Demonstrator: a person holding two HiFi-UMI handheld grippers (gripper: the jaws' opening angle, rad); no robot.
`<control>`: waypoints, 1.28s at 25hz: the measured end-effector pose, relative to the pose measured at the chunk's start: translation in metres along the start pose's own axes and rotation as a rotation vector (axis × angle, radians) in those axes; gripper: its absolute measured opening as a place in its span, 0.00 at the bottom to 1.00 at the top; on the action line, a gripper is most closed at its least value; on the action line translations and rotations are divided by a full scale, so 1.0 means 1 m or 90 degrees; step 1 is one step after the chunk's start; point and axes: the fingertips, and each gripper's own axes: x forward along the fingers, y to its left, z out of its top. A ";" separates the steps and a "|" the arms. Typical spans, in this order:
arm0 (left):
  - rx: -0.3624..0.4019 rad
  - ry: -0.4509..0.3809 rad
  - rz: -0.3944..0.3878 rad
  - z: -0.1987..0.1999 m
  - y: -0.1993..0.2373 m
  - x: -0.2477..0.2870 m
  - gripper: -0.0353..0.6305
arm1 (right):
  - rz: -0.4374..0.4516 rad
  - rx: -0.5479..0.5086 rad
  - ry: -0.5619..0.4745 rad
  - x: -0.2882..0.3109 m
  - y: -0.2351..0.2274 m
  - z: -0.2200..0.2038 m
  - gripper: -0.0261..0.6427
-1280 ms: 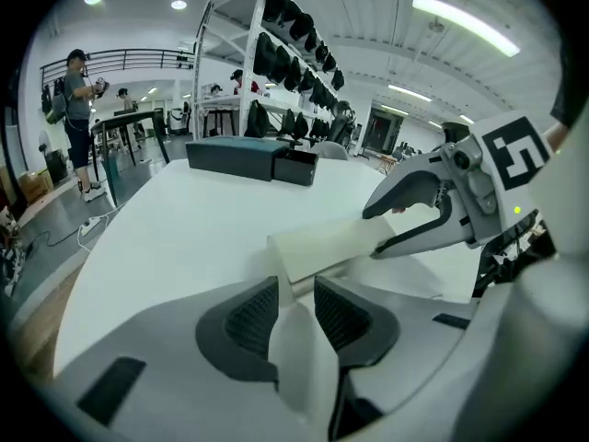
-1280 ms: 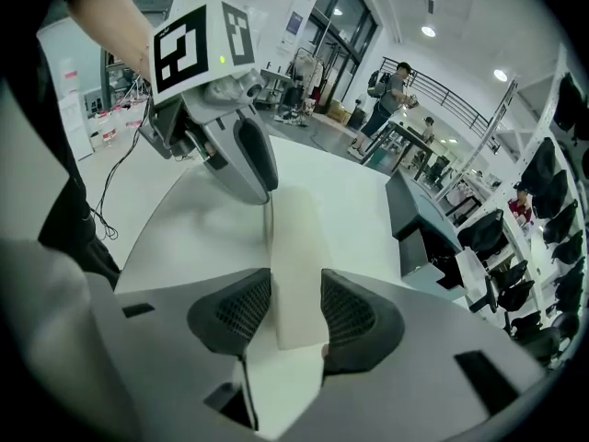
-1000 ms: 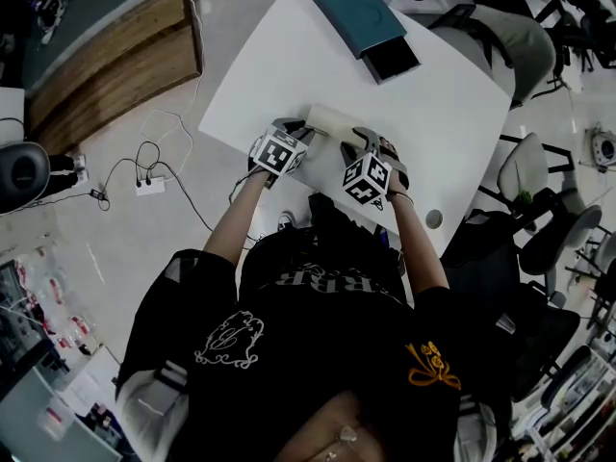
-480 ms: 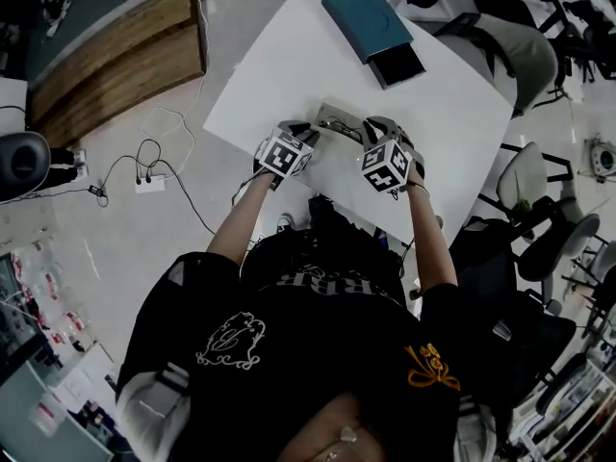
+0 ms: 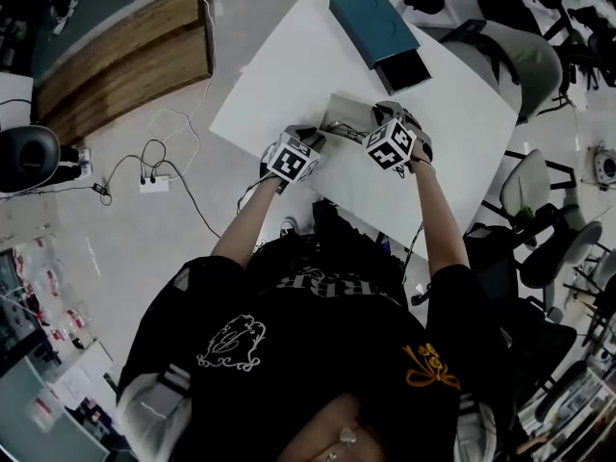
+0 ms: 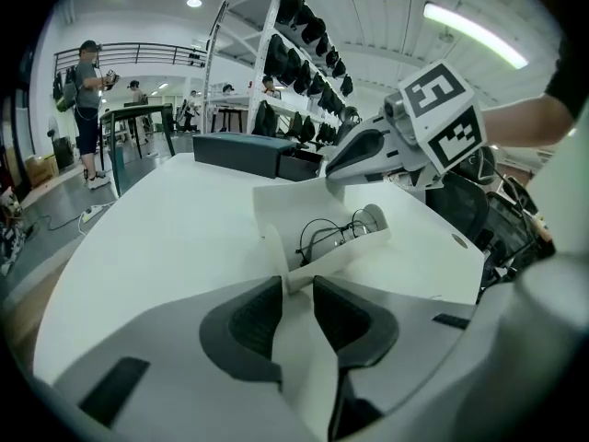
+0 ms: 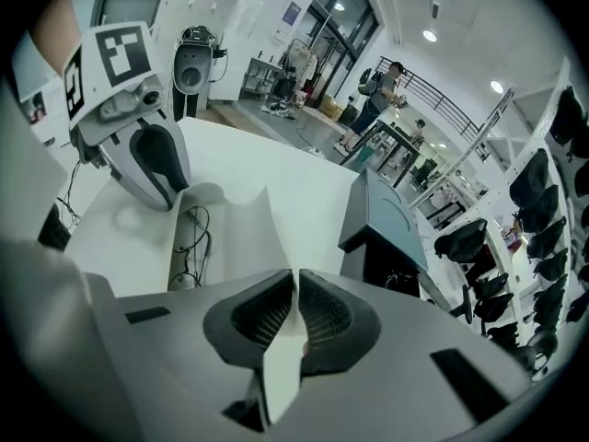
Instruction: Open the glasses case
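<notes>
The white glasses case (image 5: pixel 346 114) lies open on the white table (image 5: pixel 289 65). In the left gripper view, thin dark-rimmed glasses (image 6: pixel 336 233) rest in its curved tray (image 6: pixel 350 247). My left gripper (image 6: pixel 296 288) is shut on the near flap of the case, and its marker cube (image 5: pixel 292 158) shows in the head view. My right gripper (image 7: pixel 295 288) is shut on the edge of the lid (image 7: pixel 248 228), holding it lifted back from the tray. In the left gripper view the right gripper (image 6: pixel 327 173) grips the lid's far edge.
A teal box (image 5: pixel 377 25) with a dark drawer pulled out sits at the table's far end. Chairs (image 5: pixel 520 46) crowd the right side. Cables and a power strip (image 5: pixel 154 183) lie on the floor at left, beside a wooden bench (image 5: pixel 125 65).
The case was shut a second ago. The right gripper closed on the lid and drew it back toward the far right. The glasses now show; the left gripper stayed put.
</notes>
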 end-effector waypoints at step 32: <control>-0.052 -0.232 0.023 -0.003 -0.053 -0.194 0.23 | 0.041 0.383 -0.263 -0.181 0.096 0.083 0.14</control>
